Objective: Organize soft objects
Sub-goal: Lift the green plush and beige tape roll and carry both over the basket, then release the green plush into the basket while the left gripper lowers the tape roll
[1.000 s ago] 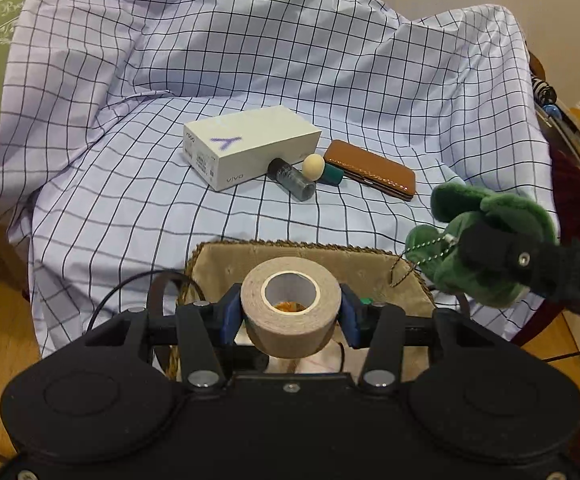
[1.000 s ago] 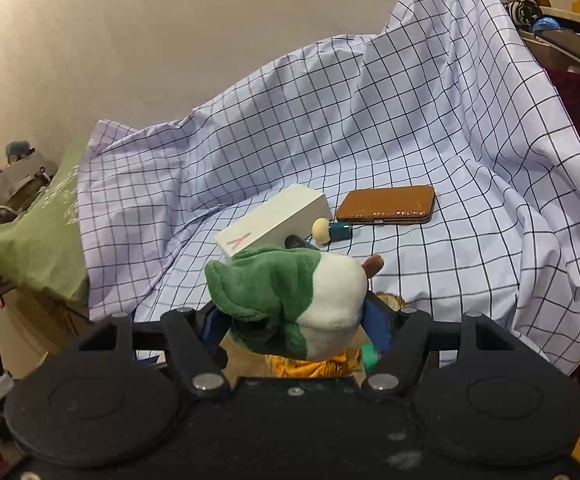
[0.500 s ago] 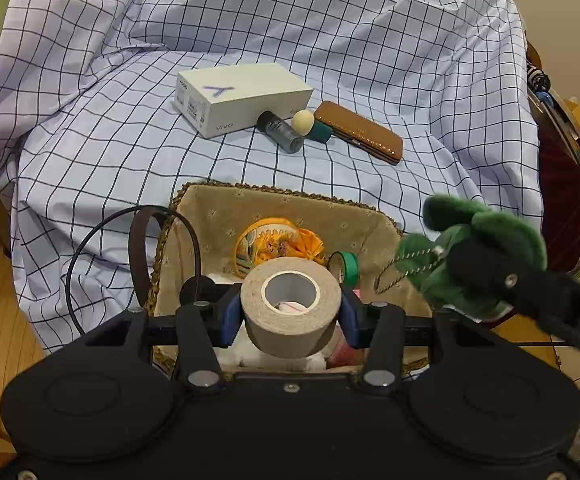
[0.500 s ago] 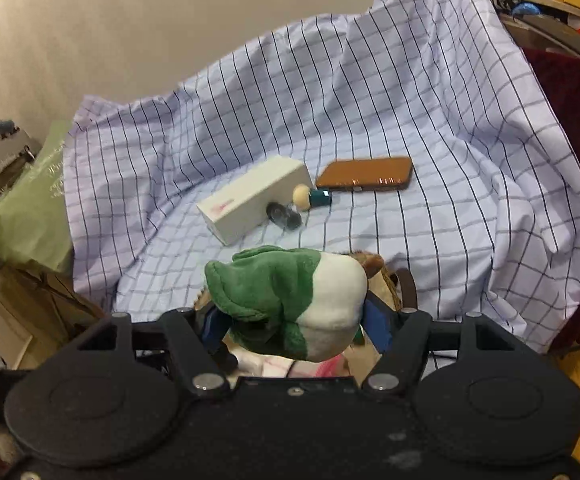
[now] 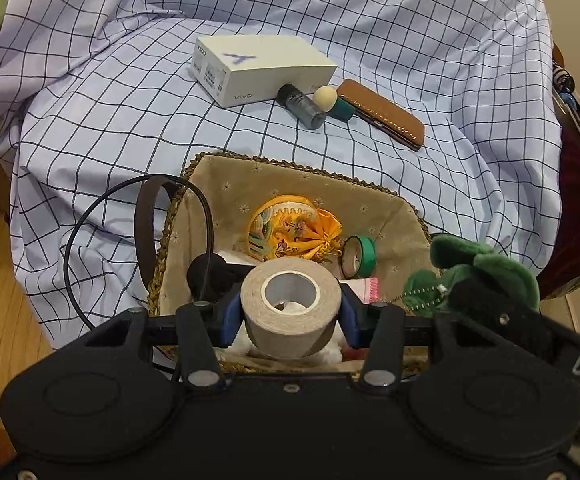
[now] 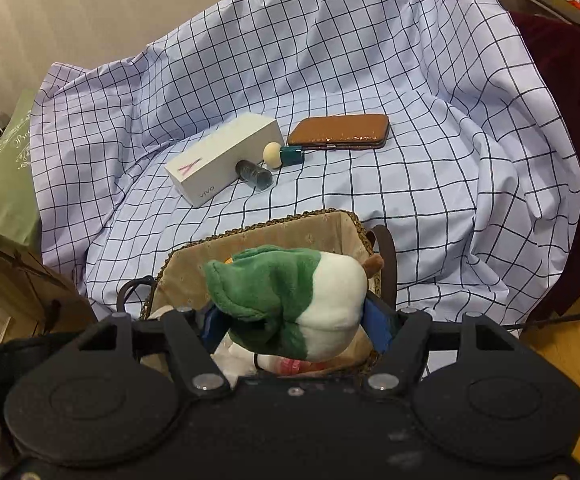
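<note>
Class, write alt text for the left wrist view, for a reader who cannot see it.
The left gripper holds a beige tape roll over a fabric-lined basket that holds a yellow pouch and green tape. Behind, on checked cloth, lie a white box and a brown case.

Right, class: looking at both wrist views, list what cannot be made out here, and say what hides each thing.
- Basket floor, left wrist view: its near part is hidden behind the tape roll and the left tongs.
- Basket contents, right wrist view: mostly blocked by the green and white plush toy.
- Small print on the white box: too small to read.
- Shelf items at the right edge, left wrist view: cut off.
</note>
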The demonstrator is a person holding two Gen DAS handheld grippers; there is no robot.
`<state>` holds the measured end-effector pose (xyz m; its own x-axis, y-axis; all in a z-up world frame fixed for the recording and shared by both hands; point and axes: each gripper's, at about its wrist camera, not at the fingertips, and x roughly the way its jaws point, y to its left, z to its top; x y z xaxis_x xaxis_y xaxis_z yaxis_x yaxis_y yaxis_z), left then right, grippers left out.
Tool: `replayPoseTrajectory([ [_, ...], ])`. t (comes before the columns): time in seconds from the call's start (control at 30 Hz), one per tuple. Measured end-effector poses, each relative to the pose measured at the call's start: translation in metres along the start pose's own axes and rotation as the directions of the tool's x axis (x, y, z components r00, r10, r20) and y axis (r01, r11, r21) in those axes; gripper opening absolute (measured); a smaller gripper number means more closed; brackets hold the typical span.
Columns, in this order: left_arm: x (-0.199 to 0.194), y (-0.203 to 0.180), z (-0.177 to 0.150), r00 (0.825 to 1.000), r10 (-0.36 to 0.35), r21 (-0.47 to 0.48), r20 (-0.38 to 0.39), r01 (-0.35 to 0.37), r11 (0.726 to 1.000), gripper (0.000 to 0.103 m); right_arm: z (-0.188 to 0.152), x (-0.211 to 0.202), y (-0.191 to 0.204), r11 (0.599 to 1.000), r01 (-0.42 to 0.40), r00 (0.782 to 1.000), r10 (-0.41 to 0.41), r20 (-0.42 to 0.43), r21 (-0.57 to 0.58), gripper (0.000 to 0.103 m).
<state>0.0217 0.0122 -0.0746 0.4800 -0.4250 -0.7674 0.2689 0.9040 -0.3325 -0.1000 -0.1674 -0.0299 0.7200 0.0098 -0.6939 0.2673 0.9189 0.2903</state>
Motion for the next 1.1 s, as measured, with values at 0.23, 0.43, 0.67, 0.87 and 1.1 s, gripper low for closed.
replayPoseTrajectory([
  [0.23, 0.002, 0.000, 0.000, 1.000, 0.016, -0.004, 0.004, -0.016, 1.000, 0.060, 0.001, 0.001, 0.000, 1.000, 0.002, 1.000, -0.002, -0.011, 0.006, 0.068],
  [0.43, -0.009, 0.000, 0.000, 0.997, 0.024, -0.002, 0.067, -0.024, 1.000, 0.072, 0.001, 0.003, 0.000, 1.000, 0.000, 1.000, 0.000, -0.022, 0.009, 0.068],
  [0.67, -0.009, -0.001, -0.003, 0.996, 0.053, 0.006, 0.067, -0.053, 0.999, 0.075, 0.001, 0.005, 0.000, 1.000, -0.007, 1.000, 0.007, -0.030, 0.006, 0.072],
  [0.87, -0.011, -0.001, -0.005, 0.996, 0.064, 0.003, 0.068, -0.065, 0.998, 0.075, 0.002, 0.004, -0.001, 1.000, -0.008, 1.000, 0.008, -0.025, 0.008, 0.072],
  [1.1, -0.011, -0.001, -0.007, 0.995, 0.072, 0.009, 0.064, -0.073, 0.997, 0.075, 0.001, 0.005, -0.002, 1.000, -0.003, 1.000, 0.003, -0.031, 0.013, 0.072],
])
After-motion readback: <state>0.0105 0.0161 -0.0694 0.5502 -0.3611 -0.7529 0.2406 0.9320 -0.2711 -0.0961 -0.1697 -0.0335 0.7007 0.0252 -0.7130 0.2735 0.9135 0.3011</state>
